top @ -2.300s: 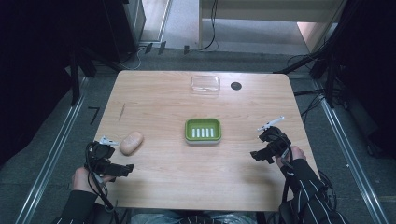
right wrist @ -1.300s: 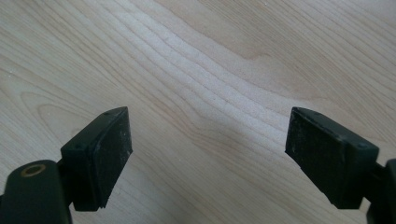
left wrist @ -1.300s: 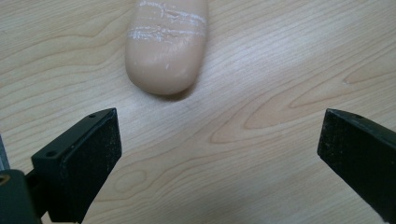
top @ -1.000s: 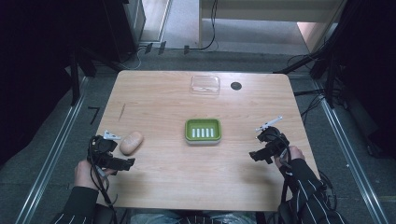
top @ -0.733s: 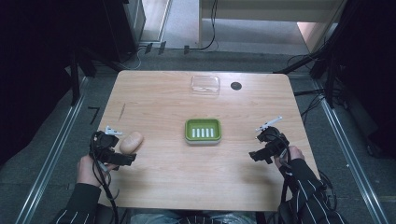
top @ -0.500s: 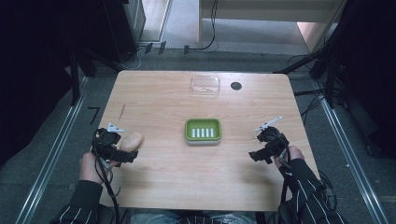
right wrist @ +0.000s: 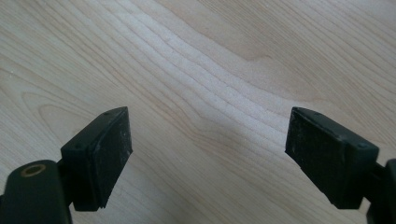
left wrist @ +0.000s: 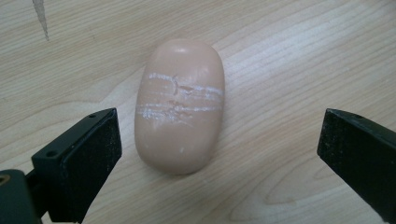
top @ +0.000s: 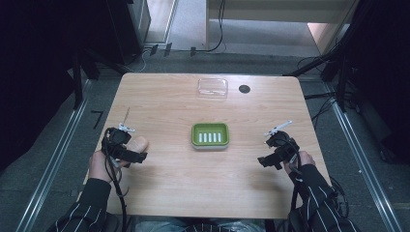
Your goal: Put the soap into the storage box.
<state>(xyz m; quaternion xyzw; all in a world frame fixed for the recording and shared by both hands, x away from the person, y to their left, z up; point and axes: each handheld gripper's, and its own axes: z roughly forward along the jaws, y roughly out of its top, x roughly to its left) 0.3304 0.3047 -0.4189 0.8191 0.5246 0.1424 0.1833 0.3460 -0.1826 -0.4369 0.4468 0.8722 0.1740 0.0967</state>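
Moved up to the soap bar (left wrist: 180, 105), the left hand-held gripper (left wrist: 219, 140) straddles it, jaws wide, untouched.

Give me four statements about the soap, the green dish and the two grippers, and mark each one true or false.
1. The left gripper is open around the soap bar. True.
2. The soap lies in the green dish. False: it lies on the table, left of the dish.
3. The right gripper holds a clear lid. False: it is open over bare wood.
4. White scratch marks cross the soap's top. True.
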